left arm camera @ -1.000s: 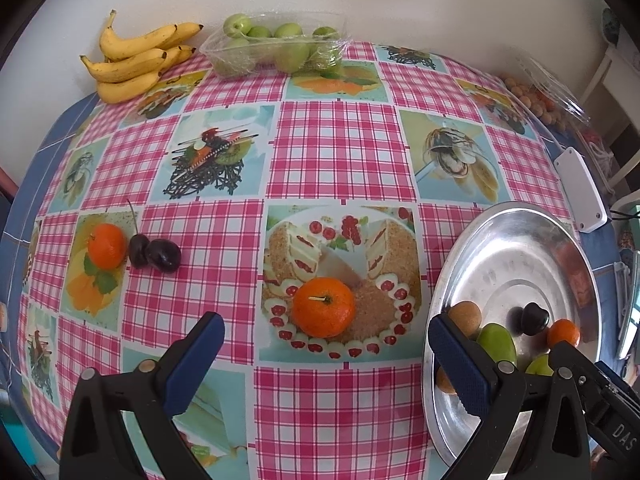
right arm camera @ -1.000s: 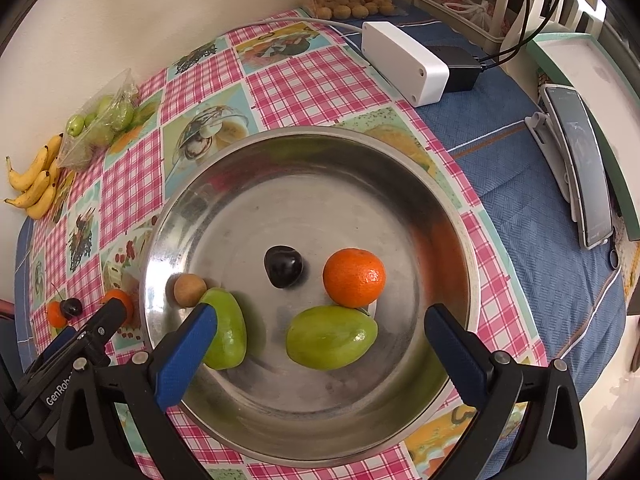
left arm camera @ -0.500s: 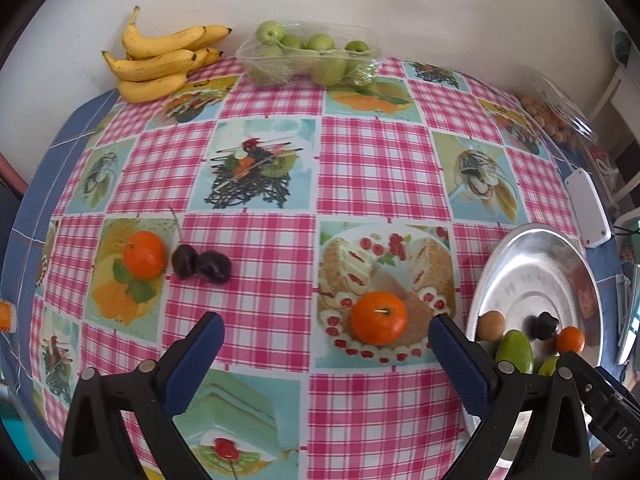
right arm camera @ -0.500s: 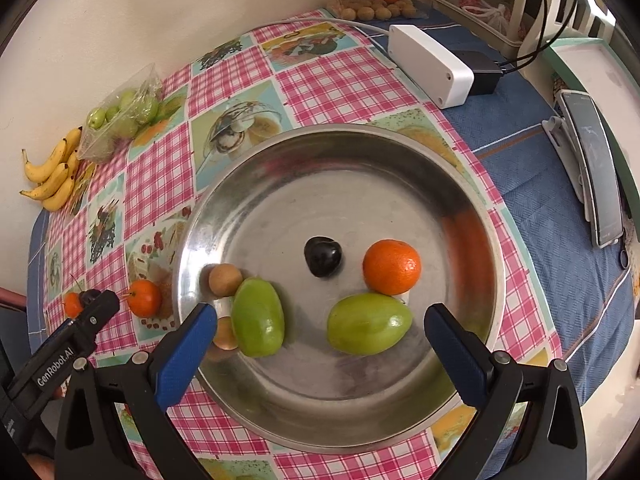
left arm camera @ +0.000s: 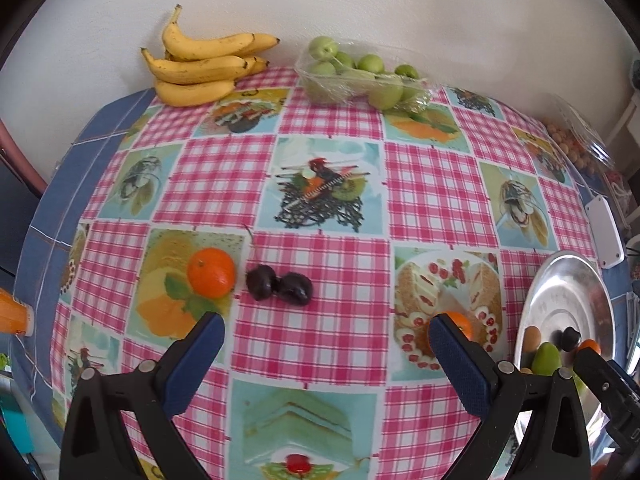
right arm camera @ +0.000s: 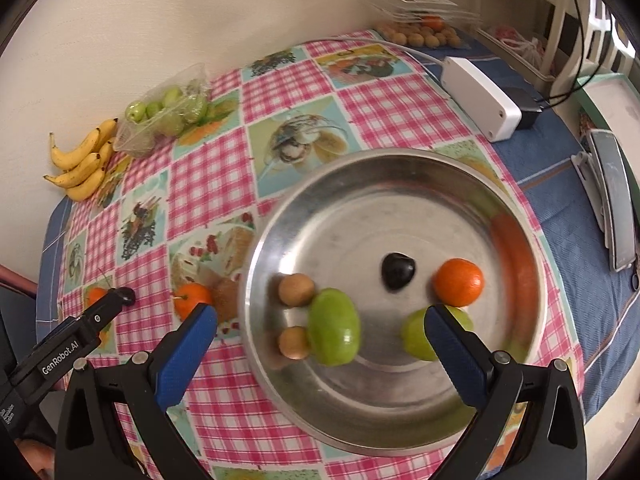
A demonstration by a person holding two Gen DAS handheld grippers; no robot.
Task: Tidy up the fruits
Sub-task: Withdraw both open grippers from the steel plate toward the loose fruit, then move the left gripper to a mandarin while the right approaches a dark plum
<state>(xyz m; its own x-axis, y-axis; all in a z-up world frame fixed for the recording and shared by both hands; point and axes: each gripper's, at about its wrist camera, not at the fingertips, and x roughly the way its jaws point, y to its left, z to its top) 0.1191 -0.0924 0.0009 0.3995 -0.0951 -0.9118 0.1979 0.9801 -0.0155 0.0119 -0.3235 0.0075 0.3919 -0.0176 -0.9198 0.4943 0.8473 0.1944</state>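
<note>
Left gripper (left arm camera: 326, 342) jaws wide, empty; dark plums (left arm camera: 279, 287) just ahead. Right gripper (right arm camera: 320, 330) jaws wide, empty, over tray (right arm camera: 400, 436).

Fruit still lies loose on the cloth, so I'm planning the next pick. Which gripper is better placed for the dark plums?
Left. The left gripper is open and faces the plums, which lie just ahead between its jaws. The right gripper is open too, but hangs over the tray.

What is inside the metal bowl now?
Metal bowl holds two green fruits, an orange, a dark plum, two small brown fruits. The right finger partly covers one green fruit.
</note>
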